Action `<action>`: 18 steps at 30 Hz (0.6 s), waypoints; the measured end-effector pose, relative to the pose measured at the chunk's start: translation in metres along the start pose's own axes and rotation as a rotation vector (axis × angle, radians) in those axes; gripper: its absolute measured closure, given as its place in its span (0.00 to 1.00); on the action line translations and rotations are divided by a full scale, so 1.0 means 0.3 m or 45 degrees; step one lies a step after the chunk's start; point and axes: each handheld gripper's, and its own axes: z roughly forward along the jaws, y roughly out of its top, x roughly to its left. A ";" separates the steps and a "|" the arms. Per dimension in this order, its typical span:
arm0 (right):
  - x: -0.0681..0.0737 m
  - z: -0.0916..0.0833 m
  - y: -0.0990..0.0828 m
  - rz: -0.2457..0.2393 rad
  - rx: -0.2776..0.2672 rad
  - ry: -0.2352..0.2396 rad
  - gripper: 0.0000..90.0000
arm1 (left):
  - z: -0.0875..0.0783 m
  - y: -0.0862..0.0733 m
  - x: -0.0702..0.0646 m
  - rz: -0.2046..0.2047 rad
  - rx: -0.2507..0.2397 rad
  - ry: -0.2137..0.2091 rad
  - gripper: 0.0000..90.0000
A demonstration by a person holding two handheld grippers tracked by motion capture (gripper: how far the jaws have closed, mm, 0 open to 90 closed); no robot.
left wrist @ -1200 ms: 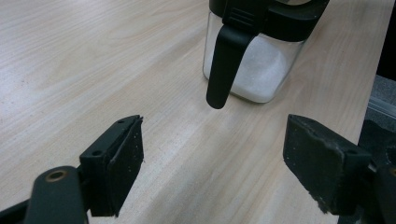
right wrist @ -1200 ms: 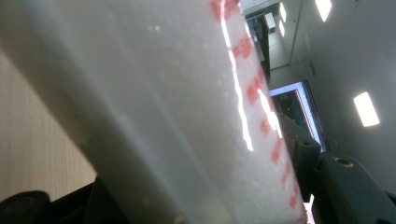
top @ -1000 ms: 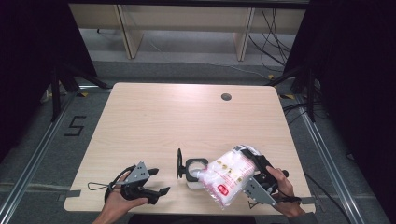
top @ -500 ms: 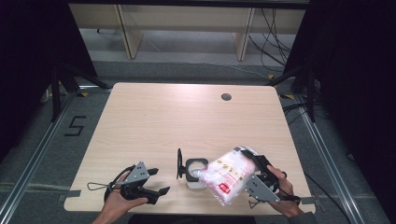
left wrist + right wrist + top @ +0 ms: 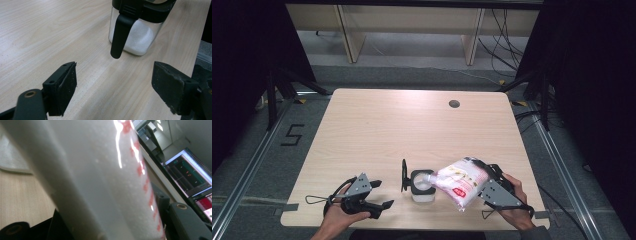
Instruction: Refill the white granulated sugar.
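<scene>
High view: the right hand-held gripper (image 5: 479, 187) grips a tilted bag of white granules (image 5: 459, 182) over the open jar (image 5: 422, 186). The right gripper view crops the bag (image 5: 100, 182). The left hand-held gripper (image 5: 113, 87), jaws apart and empty, faces the jar (image 5: 136, 35), whose top is cropped.

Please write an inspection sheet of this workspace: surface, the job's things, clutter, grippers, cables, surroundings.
Surface: light wooden table with a round dark hole near its far edge.
Job's things: clear square jar with black flip lid, lid open, part full of white grains; white plastic bag with red print tilted, its mouth at the jar's opening.
Clutter: nothing seen.
Grippers: right gripper shut on the bag; left gripper open, holding nothing, resting near the table's front edge.
Cables: thin black loop trailing from the left gripper; loose cables on the floor beyond the table.
Surroundings: grey floor, a "5" mark at left, wooden furniture legs behind.
</scene>
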 end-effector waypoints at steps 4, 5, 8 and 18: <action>-0.001 0.013 -0.012 0.043 -0.006 0.032 0.54 | 0.000 0.000 0.001 0.001 0.000 0.000 0.22; -0.004 0.017 -0.015 0.064 -0.011 0.037 0.54 | -0.001 0.000 0.001 0.001 0.000 -0.001 0.22; -0.003 0.020 -0.022 0.153 -0.025 0.055 0.55 | -0.001 0.000 0.001 0.002 0.000 -0.001 0.22; -0.038 0.047 -0.071 0.387 -0.061 0.080 0.56 | 0.001 0.000 -0.001 0.000 0.000 0.003 0.22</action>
